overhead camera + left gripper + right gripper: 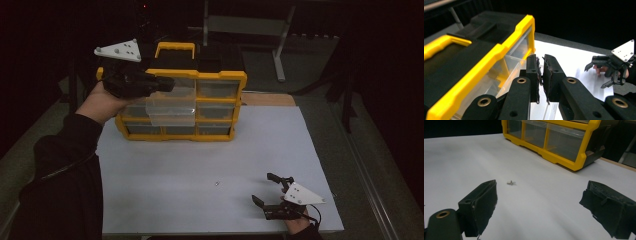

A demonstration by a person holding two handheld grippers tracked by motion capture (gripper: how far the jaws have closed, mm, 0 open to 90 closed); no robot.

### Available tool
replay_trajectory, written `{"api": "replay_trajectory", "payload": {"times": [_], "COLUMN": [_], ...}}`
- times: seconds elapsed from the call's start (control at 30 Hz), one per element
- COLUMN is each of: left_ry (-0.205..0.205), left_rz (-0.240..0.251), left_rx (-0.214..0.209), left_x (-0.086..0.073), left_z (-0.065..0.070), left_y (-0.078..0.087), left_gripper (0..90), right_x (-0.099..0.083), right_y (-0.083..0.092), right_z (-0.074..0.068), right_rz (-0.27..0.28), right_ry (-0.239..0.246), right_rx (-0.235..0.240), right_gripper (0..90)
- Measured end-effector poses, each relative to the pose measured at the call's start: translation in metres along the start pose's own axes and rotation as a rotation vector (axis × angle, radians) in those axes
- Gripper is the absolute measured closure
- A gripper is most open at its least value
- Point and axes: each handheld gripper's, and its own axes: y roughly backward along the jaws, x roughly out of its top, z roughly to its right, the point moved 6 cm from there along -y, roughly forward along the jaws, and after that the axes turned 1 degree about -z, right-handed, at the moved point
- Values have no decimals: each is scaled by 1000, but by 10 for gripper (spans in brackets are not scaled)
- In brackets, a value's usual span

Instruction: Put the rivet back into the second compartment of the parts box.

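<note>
— One item carries the figure: what is it, and where?

— A clear drawer [172, 111], see-through plastic, box-shaped and open on top. It hangs in front of the upper left of the yellow organizer [240, 80], off the table [200, 160]. The left gripper [170, 84] grips it at its top left edge, jaws pinched nearly together on the thin wall.

— And the other gripper?

— The right gripper [262, 187] rests low at the table's near right corner, jaws spread wide with nothing between them. A small metal pin [216, 183] lies on the white table just ahead of it, apart from both jaws.

— What is hard to read?

— The drawer's contents cannot be told through the plastic in the dim light. In the left gripper view [541, 75] the pinched wall is barely visible in the slit between the pads, and the drawer below is cut off by the frame. The organizer's far side is lost in the dark background.

— How do the views differ?

— From above, the pin is a speck; the right gripper view [539, 202] resolves the pin [510, 182] as a short stub with a thicker head, lying on its side. That view also gives the organizer's [574, 162] lower drawers, shut in their slots. The left gripper view looks along the organizer's [499, 50] black top and yellow rim.
</note>
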Motion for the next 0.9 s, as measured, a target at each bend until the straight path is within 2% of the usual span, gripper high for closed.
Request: {"api": "replay_trajectory", "payload": {"times": [0.13, 0.2, 0.3, 0.47, 0.57, 0.6, 0.7, 0.73, 0.9], "left_ry": [23, 26, 36, 47, 49, 65, 78, 85, 93], "left_rz": [-41, -75, -101, -177, -176, -170, -156, -149, -110], "left_rx": [5, 7, 14, 55, 55, 72, 91, 92, 78], "left_x": [-9, -13, -16, -20, -20, -20, -19, -18, -12], "left_z": [-7, -8, -9, -12, -12, -13, -15, -14, -9], "left_y": [-8, -15, -23, -34, -36, -37, -35, -34, -28], "left_gripper": [816, 817, 816, 816, 811, 783, 661, 609, 486], "right_x": [0, 0, -1, 0, 0, 0, 0, 0, 0], "right_y": [0, 0, 0, 0, 0, 0, 1, 1, 1], "right_z": [-1, -1, 0, -1, 0, 0, 0, 0, 0], "right_rz": [-2, -1, -4, -2, -3, -3, -2, -2, -3], "right_ry": [6, 5, -2, 6, 3, 2, 1, 1, 1], "right_rx": [2, 4, 3, 2, 2, 2, 0, 0, -1], "right_gripper": [111, 111, 111, 111, 111, 111, 111, 111, 111]}}
